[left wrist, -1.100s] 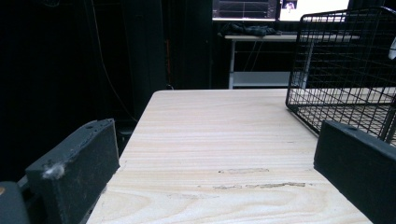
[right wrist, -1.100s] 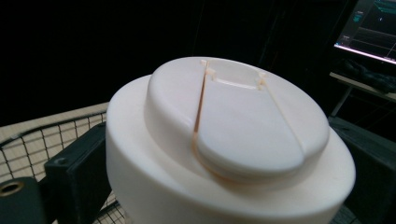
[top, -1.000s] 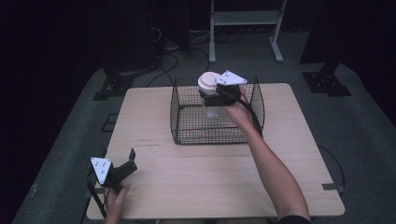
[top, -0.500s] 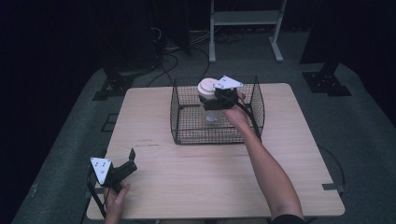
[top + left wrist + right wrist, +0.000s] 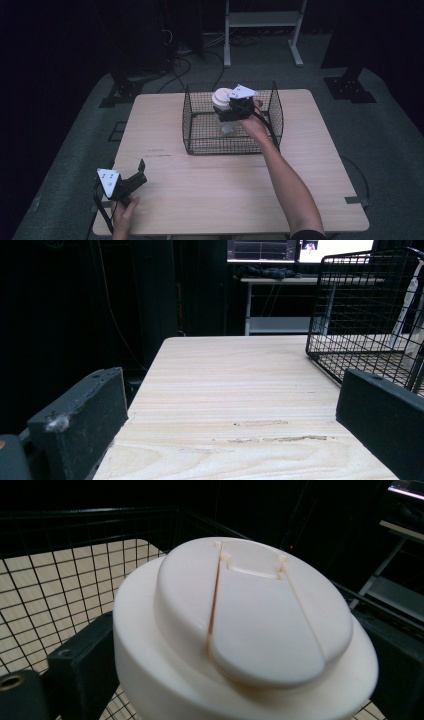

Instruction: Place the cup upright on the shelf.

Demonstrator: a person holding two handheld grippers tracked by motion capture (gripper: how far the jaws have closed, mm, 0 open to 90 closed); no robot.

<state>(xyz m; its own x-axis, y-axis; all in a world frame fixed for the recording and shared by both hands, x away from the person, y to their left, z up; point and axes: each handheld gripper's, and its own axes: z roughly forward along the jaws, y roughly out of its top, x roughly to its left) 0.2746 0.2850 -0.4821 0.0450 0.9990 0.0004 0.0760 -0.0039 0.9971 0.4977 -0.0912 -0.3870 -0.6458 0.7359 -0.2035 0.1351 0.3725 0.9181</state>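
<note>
Your right gripper point(image 5: 226, 106) is over the black wire basket point(image 5: 197, 144), which stands on the far half of the pale wood-grain table point(image 5: 240, 190), nearer its far edge than its near one. The basket is an open-topped rectangular cage of thin wire in a fine square mesh, and the wood shows through its floor.

In your right gripper's jaws sits a container with a white lid point(image 5: 250, 625). The jaws are parted as wide as the container and pressed against it on both sides, just under the lid's rim. The lid is smooth, matte, off-white plastic: a broad round flange below and a raised dome above, with a flip tab set into the top and outlined by two thin seams that run to a small hinge. From the high view the lid point(image 5: 221, 96) faces up, so the container's long axis stands roughly upright, lid at about the height of the basket's rim; a clear, glassy lower part point(image 5: 227, 129) hangs down inside the basket.

Your left gripper point(image 5: 138, 171) rests at the near left corner of the table, pointing towards the basket. Its two blocky, matte black pads point(image 5: 85, 415) stand wide apart with nothing but bare table between them.
</note>
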